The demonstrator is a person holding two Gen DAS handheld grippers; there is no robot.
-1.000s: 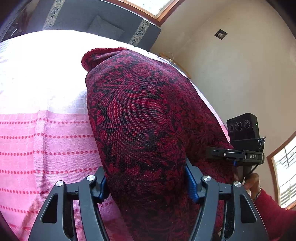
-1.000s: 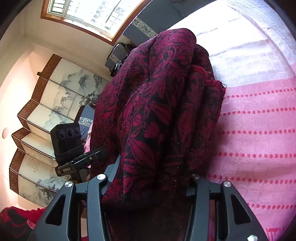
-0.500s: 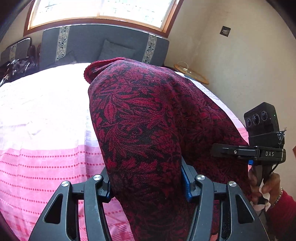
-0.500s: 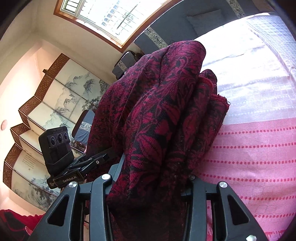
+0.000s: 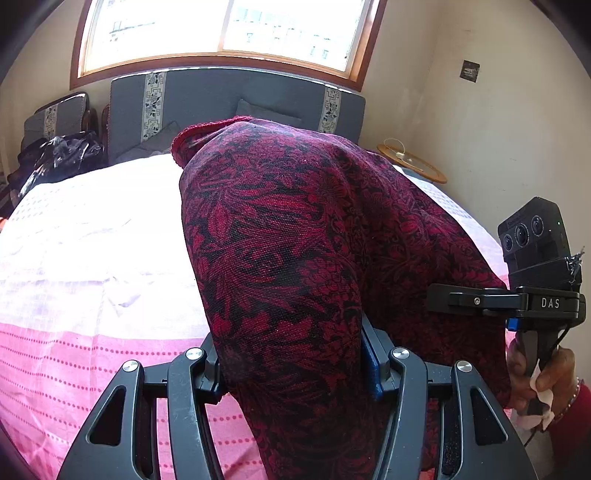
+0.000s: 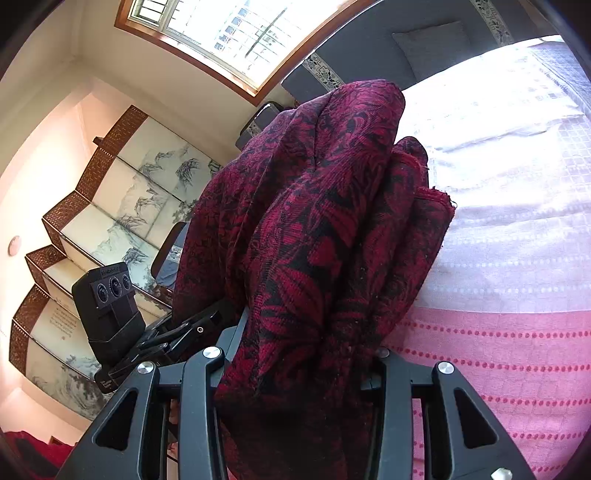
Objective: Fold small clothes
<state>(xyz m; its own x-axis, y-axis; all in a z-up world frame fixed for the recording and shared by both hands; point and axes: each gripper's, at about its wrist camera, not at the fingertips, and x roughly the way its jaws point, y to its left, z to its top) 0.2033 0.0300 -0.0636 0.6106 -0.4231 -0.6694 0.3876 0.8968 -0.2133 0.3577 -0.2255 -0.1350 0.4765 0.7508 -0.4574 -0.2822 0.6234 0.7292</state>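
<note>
A dark red cloth with a black floral pattern (image 5: 295,258) hangs between both grippers, lifted above the bed. My left gripper (image 5: 295,365) is shut on one end of it; the cloth drapes over the fingers and hides the tips. My right gripper (image 6: 299,362) is shut on the other end, where the cloth (image 6: 325,229) bunches in thick folds over the jaws. The right gripper's body and camera show at the right of the left wrist view (image 5: 532,280), the left gripper's body at the left of the right wrist view (image 6: 110,306).
The bed has a pink and white dotted cover (image 5: 92,266) (image 6: 509,258) and a grey padded headboard (image 5: 229,96). A round wooden side table (image 5: 413,164) stands by the right wall. A painted folding screen (image 6: 110,206) stands to the left. A window (image 5: 221,29) is behind the bed.
Both grippers have risen and tilted up with the cloth: the headboard, window and more of the room have come into view. Both grips are unchanged.
</note>
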